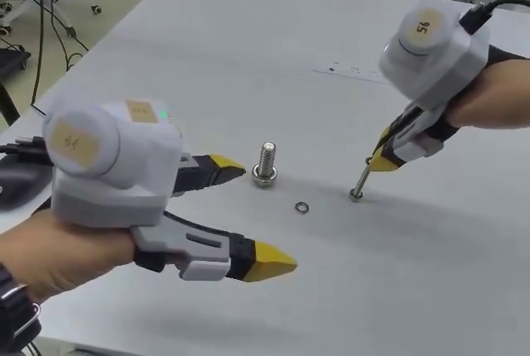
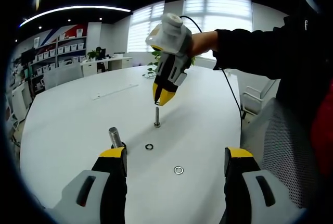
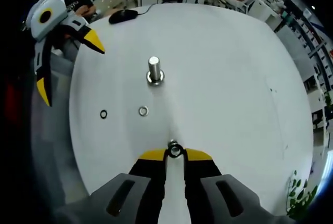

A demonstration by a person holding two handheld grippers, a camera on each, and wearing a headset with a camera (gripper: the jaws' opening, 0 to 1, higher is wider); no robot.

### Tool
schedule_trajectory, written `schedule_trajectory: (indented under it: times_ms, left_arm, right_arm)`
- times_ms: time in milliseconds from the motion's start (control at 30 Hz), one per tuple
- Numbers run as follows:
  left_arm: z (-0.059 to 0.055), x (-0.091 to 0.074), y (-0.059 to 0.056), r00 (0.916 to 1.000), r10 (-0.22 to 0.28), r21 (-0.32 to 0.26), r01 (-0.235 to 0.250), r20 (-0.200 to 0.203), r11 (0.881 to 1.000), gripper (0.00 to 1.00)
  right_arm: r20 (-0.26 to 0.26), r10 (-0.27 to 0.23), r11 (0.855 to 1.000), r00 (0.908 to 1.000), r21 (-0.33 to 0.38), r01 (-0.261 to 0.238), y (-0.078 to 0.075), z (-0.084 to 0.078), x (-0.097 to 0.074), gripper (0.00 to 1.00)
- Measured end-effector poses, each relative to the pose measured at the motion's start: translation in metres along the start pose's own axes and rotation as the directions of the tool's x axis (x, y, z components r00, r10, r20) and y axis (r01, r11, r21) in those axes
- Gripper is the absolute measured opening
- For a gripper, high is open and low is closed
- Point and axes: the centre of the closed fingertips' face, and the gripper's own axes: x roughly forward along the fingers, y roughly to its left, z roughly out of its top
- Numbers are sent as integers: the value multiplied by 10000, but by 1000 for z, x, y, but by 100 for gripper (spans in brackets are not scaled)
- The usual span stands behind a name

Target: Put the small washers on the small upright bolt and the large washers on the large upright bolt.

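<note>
Small washer (image 3: 175, 151) poised over the small bolt (image 1: 360, 182)
The right gripper (image 1: 383, 160) has its fingers pinched shut on what looks like that washer; the left gripper (image 1: 252, 214) hangs open. A silver washer (image 3: 143, 111) lies on the worktop (image 1: 248, 58) near the large bolt (image 1: 265, 162). Light, stiff and slick, washers seem best nipped by the rim.

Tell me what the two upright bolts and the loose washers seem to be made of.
Large bolt: bright silvery metal, probably plated steel; its threads glint.
Small bolt: the same grey metallic sheen.
Shiny washer: thin, bright metal ring.
Darker washer: likely metal too, perhaps differently coated.
</note>
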Motion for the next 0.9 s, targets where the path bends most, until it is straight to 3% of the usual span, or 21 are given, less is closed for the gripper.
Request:
schedule_trajectory:
  times_ms: [900]
  left_arm:
    - [-3,0,0,10000,44,-131,-44,-20,9999,75]
  right_arm:
    - [-322,364,9992,9988,159,-359,2,-10,22,14]
